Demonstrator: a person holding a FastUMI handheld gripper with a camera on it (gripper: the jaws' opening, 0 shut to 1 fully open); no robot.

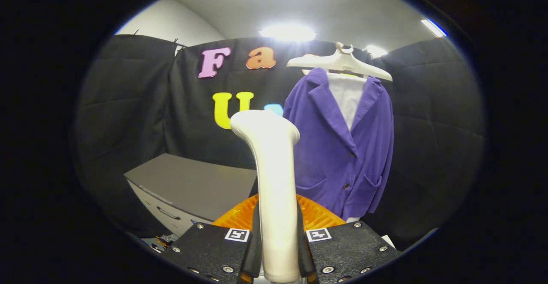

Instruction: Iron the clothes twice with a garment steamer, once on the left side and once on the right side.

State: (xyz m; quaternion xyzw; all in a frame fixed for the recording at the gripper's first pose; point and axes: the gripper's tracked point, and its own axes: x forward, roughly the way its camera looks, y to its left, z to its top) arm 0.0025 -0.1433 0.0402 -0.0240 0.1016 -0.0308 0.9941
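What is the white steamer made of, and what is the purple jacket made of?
The white steamer, gripped between the gripper's fingers, looks like smooth, glossy plastic: light shines off its rounded surface. The purple jacket beyond it looks like soft, matte cloth, maybe finely ribbed or knitted; it drapes and folds on its hanger, which seems to be pale plastic.

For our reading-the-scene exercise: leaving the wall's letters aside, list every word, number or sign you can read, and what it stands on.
No readable words or numbers: none on the steamer, purple jacket, hanger or grey cabinet.
Two square black-and-white markers on the jaws, which are shut on the steamer: patterns, not text.
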